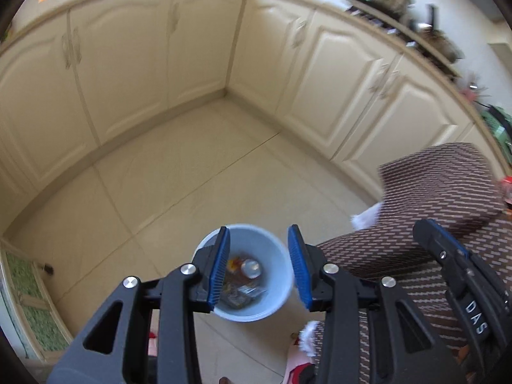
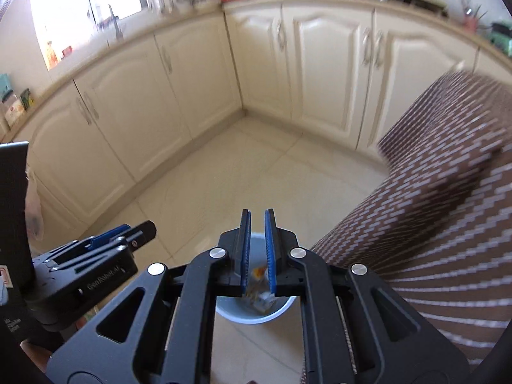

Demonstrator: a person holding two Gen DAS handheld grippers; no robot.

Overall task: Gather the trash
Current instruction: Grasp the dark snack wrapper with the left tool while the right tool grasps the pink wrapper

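Above a cream-tiled kitchen floor (image 1: 198,166), the left tongs (image 1: 259,265) hang with blue pads spread wide, nothing between them. Directly below stands a pale blue bin (image 1: 275,300) on the floor, holding a can (image 1: 251,267) and crumpled wrappers (image 1: 238,297). The right tongs (image 2: 257,249), pads drawn near together with a narrow gap and nothing gripped, point down over the same bin (image 2: 256,315). A brown patterned cloth (image 2: 448,208) drapes at right, before cream cabinets (image 2: 329,64).
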